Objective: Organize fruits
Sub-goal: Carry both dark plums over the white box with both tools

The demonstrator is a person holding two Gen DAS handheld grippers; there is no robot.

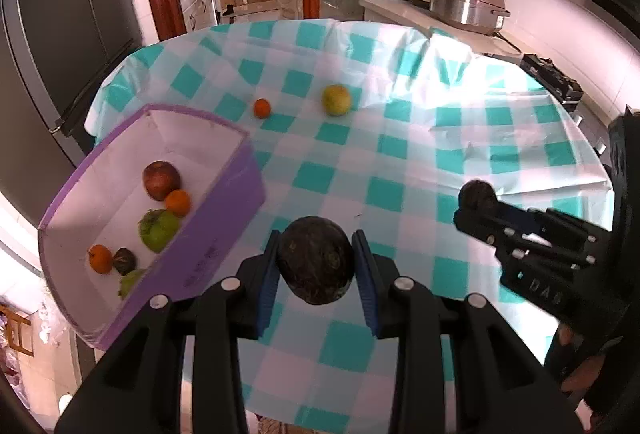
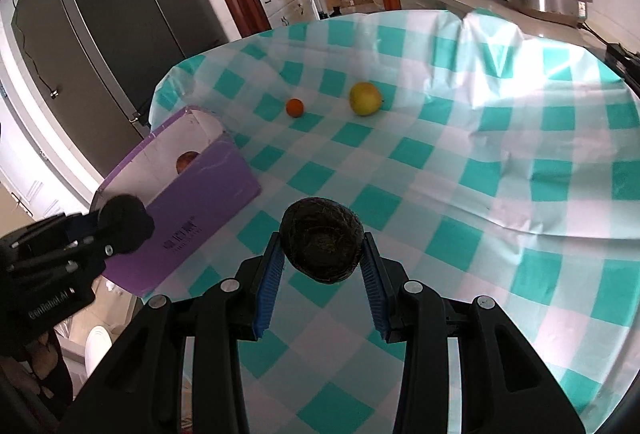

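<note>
My left gripper [image 1: 316, 248] is shut on a dark round fruit [image 1: 316, 260] above the checked table, just right of the purple box [image 1: 224, 230]. The box holds a red apple [image 1: 161, 180], two oranges, a green fruit [image 1: 158, 228] and a small dark fruit [image 1: 125, 260]. My right gripper [image 2: 322, 248] is shut on another dark round fruit [image 2: 322, 240] and also shows in the left wrist view [image 1: 478, 210]. A small orange [image 1: 262, 108] and a yellow-green apple [image 1: 337, 99] lie on the far cloth. They also show in the right wrist view: orange [image 2: 295, 107], apple [image 2: 365, 98].
The round table has a teal and white checked cloth [image 1: 400, 162]. A dark fridge [image 2: 120, 14] stands at the left. A counter with a silver cooker [image 1: 466, 6] is at the back right. A stove [image 1: 554, 76] sits at the table's right edge.
</note>
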